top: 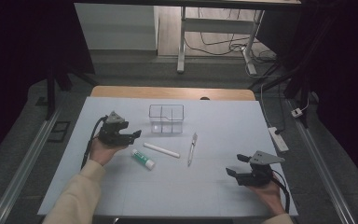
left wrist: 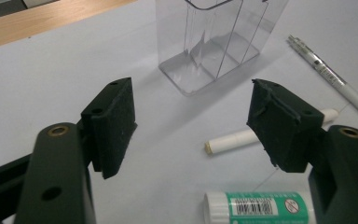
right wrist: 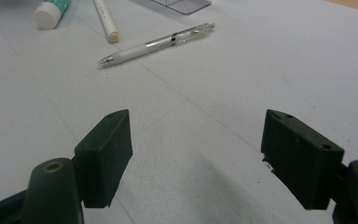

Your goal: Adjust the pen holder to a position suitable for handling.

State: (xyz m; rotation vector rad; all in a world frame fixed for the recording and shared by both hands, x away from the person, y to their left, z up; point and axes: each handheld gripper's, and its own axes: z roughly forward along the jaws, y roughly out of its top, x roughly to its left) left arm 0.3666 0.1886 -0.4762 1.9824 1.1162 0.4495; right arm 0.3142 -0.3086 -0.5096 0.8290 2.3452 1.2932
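A pale blue-grey mat (top: pixel 214 186) covers a wooden table in a dim room, with desk legs and loose cables seen on the floor beyond. Everything here is placed against one landmark, the clear plastic organiser box with inner dividers (top: pixel 166 119), which stands upright toward the far middle of the mat. Nearest the person, well to the near right of the box, the right gripper (top: pixel 237 164) is held just over bare mat, its jaws spread wide with nothing between them. Closer to the box, three loose items lie flat on its near side: a green-and-white glue stick with a white cap (top: pixel 142 159) farthest out, a white cylindrical chalk-like stick (top: pixel 161 150) between the glue stick and the box, and a white and clear mechanical pen (top: pixel 192 149) off to the near right. The left gripper (top: pixel 137 134) is held to the left of the box, its jaws apart and empty; in the left gripper view the white stick (left wrist: pixel 265 134) and the glue stick (left wrist: pixel 259 207) are seen just ahead of them. The step in hand is judged to be the approach for a first pick-up, probably for loading the box. Next, the left jaws would need to be lowered astride one item, square to its length, then closed.
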